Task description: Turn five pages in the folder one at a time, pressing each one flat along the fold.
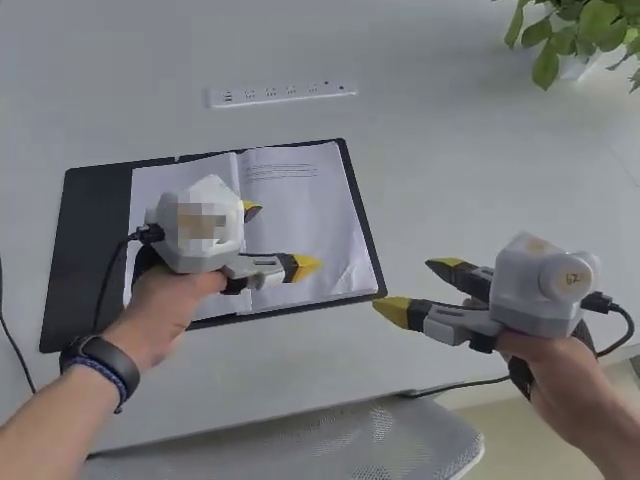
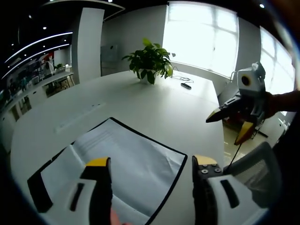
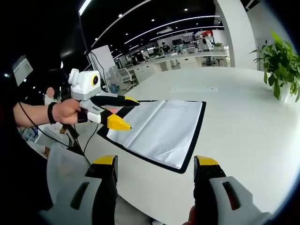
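Black covers and white pages: the folder point(image 1: 305, 205) lies open and flat on the white worktop point(image 1: 450, 150), toward the person's left. Its right-hand page shows a few lines of print near the top. The inside of the left cover is bare and dark.

The left gripper point(image 1: 283, 238) is held over the middle of the folder, near the fold. Its yellow-tipped jaws are spread apart with nothing between them. In the left gripper view the same jaws point(image 2: 152, 161) stand wide over the page point(image 2: 136, 159). From the right gripper view this gripper point(image 3: 130, 112) looks raised above the folder's near-left part point(image 3: 161, 124) — whether a tip touches the paper I cannot tell. A dark wristband point(image 1: 100, 360) sits on the wrist behind it.

The right gripper point(image 1: 410, 287) is off the folder's right edge, near the front of the worktop and apart from the paper. Its jaws are also parted and hold nothing, as its own view point(image 3: 155, 161) and the left gripper view point(image 2: 225, 130) both show.

Beyond the folder lies a white power strip point(image 1: 281, 93). A leafy potted plant point(image 1: 575, 35) stands at the far right — well apart from everything else. The back of a grey mesh chair point(image 1: 330, 445) shows below the worktop's edge.
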{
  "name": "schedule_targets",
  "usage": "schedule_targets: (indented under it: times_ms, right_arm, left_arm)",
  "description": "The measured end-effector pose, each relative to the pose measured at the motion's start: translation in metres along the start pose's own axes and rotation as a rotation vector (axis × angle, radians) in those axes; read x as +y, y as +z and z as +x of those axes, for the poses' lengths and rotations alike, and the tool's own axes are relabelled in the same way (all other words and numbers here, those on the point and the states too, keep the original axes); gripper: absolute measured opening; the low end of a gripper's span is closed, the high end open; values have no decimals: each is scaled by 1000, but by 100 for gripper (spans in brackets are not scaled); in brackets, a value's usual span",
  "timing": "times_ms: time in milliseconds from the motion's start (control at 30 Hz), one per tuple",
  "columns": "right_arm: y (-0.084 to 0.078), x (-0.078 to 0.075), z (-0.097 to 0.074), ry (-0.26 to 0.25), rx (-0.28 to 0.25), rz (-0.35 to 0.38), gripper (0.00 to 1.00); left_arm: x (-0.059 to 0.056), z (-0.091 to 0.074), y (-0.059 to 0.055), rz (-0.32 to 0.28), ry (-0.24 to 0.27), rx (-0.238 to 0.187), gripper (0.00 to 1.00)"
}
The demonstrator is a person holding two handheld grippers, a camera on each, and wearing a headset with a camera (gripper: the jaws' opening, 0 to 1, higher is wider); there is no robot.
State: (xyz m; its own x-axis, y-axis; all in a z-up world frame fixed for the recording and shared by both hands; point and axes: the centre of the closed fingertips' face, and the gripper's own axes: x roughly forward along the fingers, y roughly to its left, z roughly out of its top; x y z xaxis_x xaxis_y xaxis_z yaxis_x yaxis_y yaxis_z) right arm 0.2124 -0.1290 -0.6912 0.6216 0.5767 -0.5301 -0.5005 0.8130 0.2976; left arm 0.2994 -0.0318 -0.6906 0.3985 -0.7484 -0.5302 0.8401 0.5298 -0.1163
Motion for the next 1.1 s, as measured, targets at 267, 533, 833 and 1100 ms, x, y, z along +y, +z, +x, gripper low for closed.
schedule_targets:
  times_ms: [267, 533, 833, 1100]
  right_arm:
    - [-3, -3, -1, -1, 4, 8, 65]
    - [-4, -6, -3, -6, 3, 22, 64]
    - [0, -4, 0, 5, 6, 26, 65]
    - [-2, -2, 4, 23, 20, 18, 64]
  left_arm:
    - [-12, 34, -7, 19, -37, 32, 69]
    - [-17, 64, -15, -21, -48, 46, 67]
    - [-23, 90, -38, -13, -58, 109, 65]
    - [-28, 104, -51, -2, -48, 142, 63]
